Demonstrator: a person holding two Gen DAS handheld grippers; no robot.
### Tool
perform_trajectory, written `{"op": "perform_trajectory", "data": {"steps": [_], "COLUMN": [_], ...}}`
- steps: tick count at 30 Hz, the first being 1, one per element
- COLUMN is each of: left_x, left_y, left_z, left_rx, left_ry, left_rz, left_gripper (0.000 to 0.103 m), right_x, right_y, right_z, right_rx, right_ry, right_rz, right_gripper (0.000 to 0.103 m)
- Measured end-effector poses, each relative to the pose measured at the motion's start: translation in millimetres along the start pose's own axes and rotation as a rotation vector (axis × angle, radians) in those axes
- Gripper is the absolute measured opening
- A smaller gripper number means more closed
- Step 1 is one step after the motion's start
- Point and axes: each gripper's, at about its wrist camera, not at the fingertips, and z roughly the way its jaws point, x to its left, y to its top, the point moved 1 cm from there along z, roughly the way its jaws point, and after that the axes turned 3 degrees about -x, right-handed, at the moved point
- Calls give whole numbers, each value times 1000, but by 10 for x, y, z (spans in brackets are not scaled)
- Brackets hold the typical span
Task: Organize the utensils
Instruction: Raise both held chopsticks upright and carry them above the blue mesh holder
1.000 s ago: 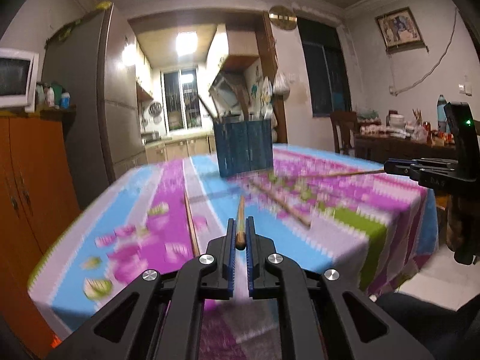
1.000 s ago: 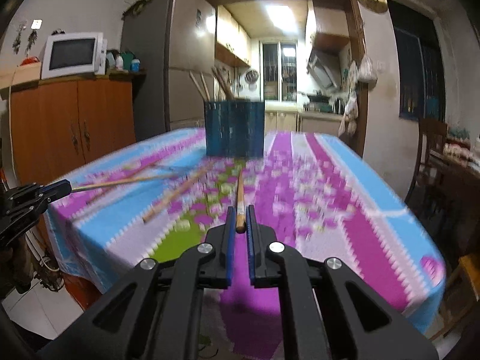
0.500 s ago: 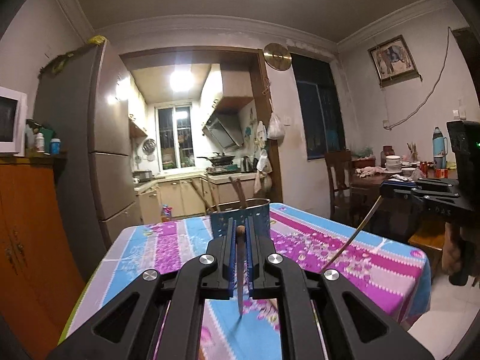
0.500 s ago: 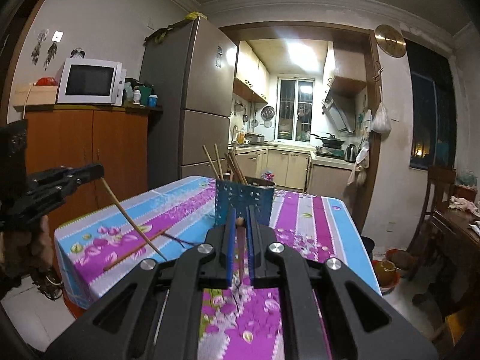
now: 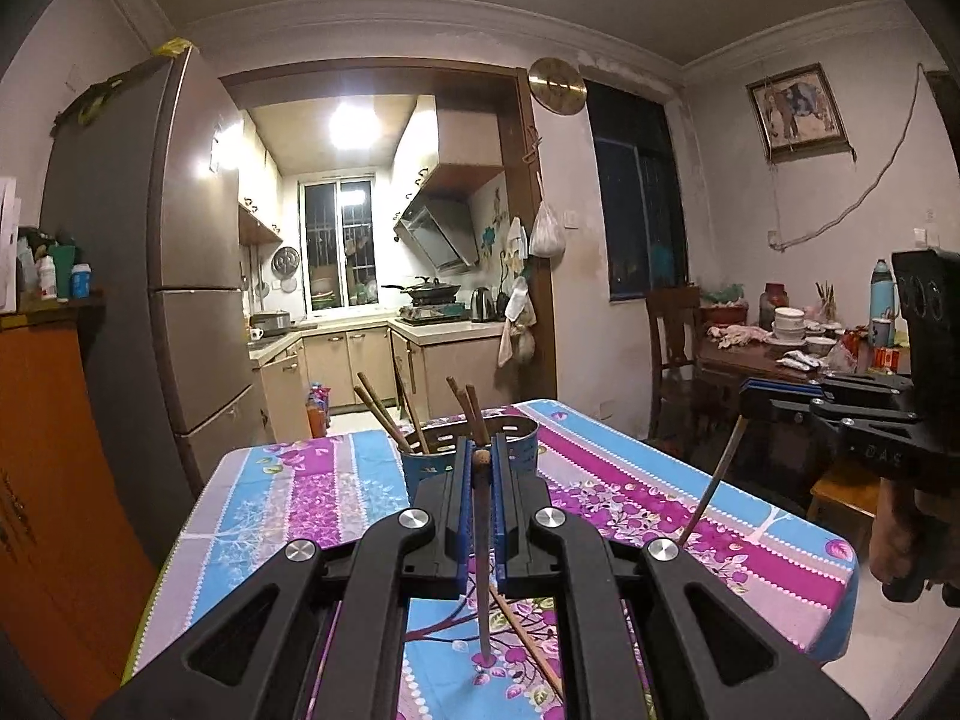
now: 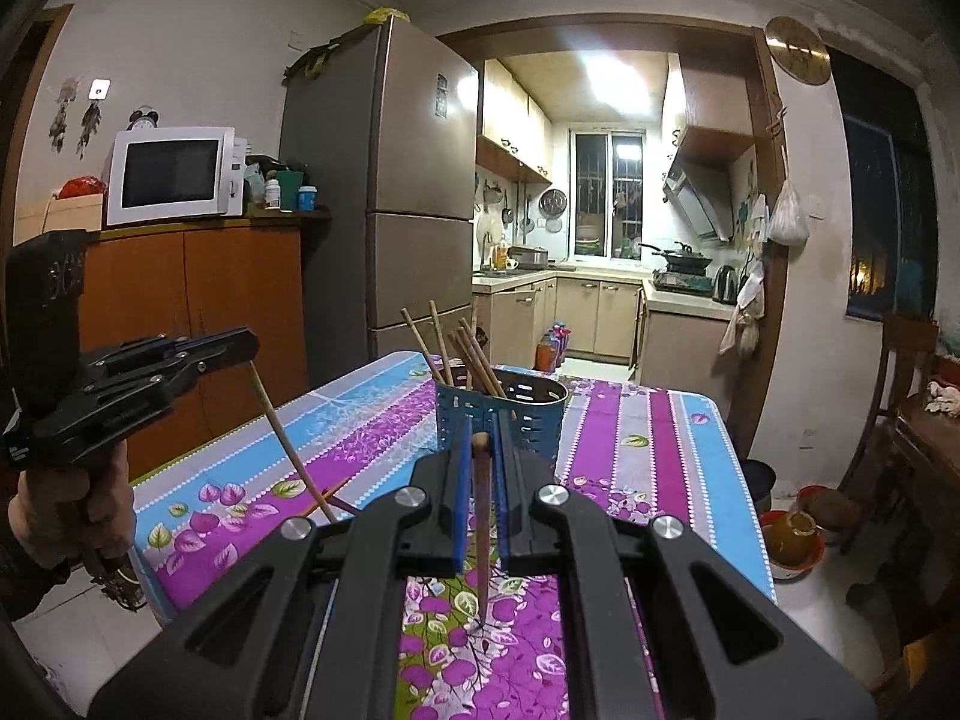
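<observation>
Both grippers have risen since a second ago: each chopstick, then lying nearly level over the cloth, now hangs tip-down. Nearest in the left wrist view, the left black two-finger gripper (image 5: 480,468) is clamped narrow on the thick top end of a thin brown wooden chopstick (image 5: 482,564). Its tip hangs above the purple, blue and white flowered tablecloth (image 5: 288,498), where another loose wooden chopstick (image 5: 528,642) lies slanted. Likewise, the right black two-finger gripper (image 6: 480,447) pinches a second brown wooden chopstick (image 6: 483,540) by its top end, point down over the cloth. Further back, near the table's far edge, stands the blue perforated metal utensil holder (image 6: 510,420), several chopsticks leaning inside. Beyond it are a tall grey fridge (image 6: 384,192) and a lit kitchen.
</observation>
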Motion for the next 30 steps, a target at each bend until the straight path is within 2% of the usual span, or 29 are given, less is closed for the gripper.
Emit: {"op": "perform_trajectory", "data": {"steps": [6,12,24,30], "left_x": [83,241,570,608], "left_y": [190,477,1761,2094], "left_z": [60,177,548,960], "left_rx": [15,23,-67,-70], "left_ry": [12,28,56,85], "left_rz": [-13,-28,-55,-40], "left_gripper": [7,7,7,7], "right_x": [-37,-103,-425,-470], "right_y": [146,449,1669,2005], "right_z": [82,170,581,967], "right_rx": [2,-10,-70,-69], "right_ry": [14,24,-1,-16], "right_rz": [3,3,1,-24], "right_gripper": [5,5,5,5]}}
